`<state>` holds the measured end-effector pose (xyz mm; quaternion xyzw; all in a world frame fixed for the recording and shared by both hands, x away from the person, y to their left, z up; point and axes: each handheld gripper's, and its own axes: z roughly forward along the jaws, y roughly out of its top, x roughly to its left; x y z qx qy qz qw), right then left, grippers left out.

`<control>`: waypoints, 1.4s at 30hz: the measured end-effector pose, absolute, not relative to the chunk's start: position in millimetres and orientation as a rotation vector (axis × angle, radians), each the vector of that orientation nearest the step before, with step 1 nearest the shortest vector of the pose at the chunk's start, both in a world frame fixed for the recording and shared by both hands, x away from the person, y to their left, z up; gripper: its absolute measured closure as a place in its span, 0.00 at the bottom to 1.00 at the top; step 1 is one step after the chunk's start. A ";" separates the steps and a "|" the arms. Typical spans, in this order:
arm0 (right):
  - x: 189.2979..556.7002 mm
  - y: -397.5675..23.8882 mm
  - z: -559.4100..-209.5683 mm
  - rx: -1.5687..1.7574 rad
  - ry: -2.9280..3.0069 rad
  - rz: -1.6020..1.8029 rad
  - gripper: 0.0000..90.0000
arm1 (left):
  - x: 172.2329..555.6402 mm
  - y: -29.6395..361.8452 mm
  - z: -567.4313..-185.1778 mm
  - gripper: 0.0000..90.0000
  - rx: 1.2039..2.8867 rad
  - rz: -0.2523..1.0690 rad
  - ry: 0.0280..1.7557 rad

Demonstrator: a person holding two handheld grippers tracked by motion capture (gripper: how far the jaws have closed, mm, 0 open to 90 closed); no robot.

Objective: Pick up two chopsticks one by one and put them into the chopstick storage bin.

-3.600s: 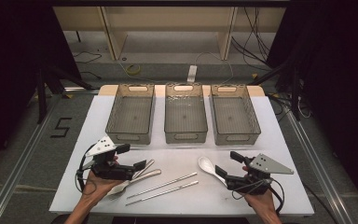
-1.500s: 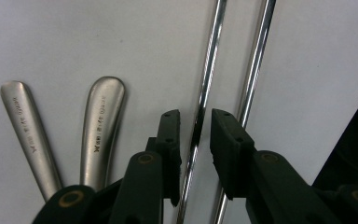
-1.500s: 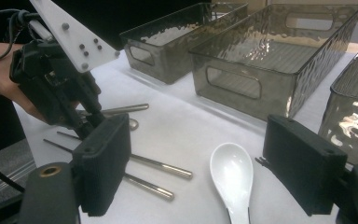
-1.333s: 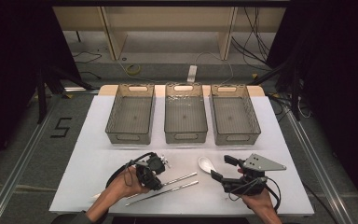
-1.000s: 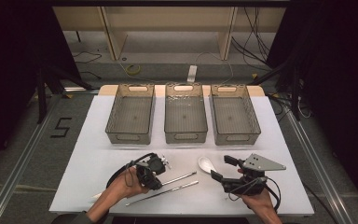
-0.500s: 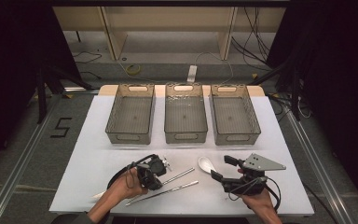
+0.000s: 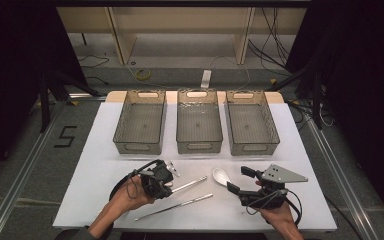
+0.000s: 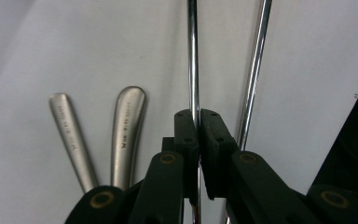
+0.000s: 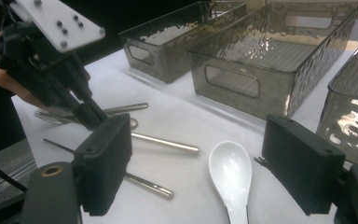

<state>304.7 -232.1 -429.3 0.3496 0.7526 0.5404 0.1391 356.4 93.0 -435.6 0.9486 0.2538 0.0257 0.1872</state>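
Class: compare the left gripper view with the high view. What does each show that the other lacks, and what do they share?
Left gripper view: close up, the left gripper's jaws pressed shut on a metal chopstick, and engraved lettering on two flat cutlery handles. High view: three grey bins in a row, a white spoon and the right gripper standing open beside it. Shared: the held chopstick, a second chopstick lying beside it, and the white table.

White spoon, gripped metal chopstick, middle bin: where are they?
white spoon [image 9: 230, 173]: right gripper view, on its bowl.
gripped chopstick [image 8: 193, 56]: left gripper view, on its shaft.
middle bin [image 7: 199, 147]: high view, on its near wall.
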 end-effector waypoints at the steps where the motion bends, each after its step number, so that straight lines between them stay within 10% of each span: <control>1: 304.9 -231.9 -429.5 1.009 2.176 1.559 0.28 | 357.2 95.2 -433.0 0.95 2.662 0.073 0.712; 42: 306.6 -235.2 -430.3 1.019 2.148 1.572 0.27 | 432.1 171.4 -358.5 0.95 2.180 0.282 0.979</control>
